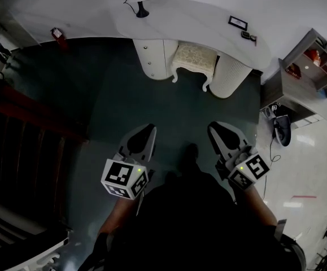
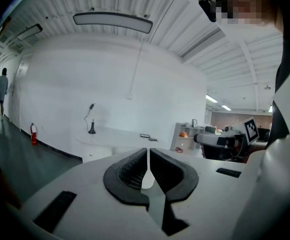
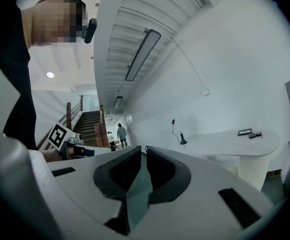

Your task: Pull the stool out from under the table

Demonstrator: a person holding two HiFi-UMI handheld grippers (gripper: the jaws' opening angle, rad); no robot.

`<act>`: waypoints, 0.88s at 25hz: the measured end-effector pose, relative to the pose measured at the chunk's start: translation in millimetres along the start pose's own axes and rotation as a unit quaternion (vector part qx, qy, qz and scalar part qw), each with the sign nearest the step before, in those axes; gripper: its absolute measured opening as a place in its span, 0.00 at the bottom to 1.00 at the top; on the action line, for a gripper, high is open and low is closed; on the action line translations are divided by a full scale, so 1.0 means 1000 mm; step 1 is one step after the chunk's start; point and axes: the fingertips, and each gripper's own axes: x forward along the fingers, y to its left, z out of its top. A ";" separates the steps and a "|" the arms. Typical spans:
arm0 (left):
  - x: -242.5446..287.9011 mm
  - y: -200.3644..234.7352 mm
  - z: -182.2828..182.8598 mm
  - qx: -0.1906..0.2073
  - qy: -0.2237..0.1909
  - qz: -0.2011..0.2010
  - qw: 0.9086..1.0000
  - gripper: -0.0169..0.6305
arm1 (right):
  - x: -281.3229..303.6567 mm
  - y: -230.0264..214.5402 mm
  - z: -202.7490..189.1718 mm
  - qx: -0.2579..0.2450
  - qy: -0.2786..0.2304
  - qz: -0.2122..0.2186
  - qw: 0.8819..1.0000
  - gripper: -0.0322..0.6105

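A cream upholstered stool (image 1: 193,59) with white curved legs stands tucked between the two white pedestals of a curved white table (image 1: 194,21) against the far wall. My left gripper (image 1: 151,130) and right gripper (image 1: 213,127) hover side by side over the dark floor, well short of the stool, both shut and empty. In the left gripper view the jaws (image 2: 148,151) meet and point toward the table (image 2: 117,135). The right gripper's (image 3: 143,150) view looks at the table (image 3: 230,139) from its other side. The stool is hidden in both gripper views.
A black lamp base with a cable (image 1: 142,11) and small dark items (image 1: 238,22) lie on the tabletop. A grey shelf unit (image 1: 304,75) stands at right with cables on the floor beside it. A red extinguisher (image 1: 57,34) is at the wall. Stairs (image 1: 16,145) run along the left. A person (image 3: 120,134) walks far off.
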 end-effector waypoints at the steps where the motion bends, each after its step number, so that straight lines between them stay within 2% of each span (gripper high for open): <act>1: 0.013 0.002 0.003 0.000 0.002 0.000 1.000 0.07 | 0.004 -0.014 0.000 -0.002 0.003 -0.001 1.000 0.08; 4: 0.050 0.007 0.013 0.001 0.009 -0.001 1.000 0.07 | 0.016 -0.053 0.002 -0.012 0.012 0.000 1.000 0.08; 14: 0.160 0.011 0.043 0.016 0.030 0.013 0.999 0.07 | 0.044 -0.169 0.024 0.001 0.001 0.008 1.000 0.08; 22: 0.216 0.012 0.050 0.014 0.046 -0.012 0.999 0.07 | 0.061 -0.216 0.032 0.012 -0.011 -0.009 1.000 0.08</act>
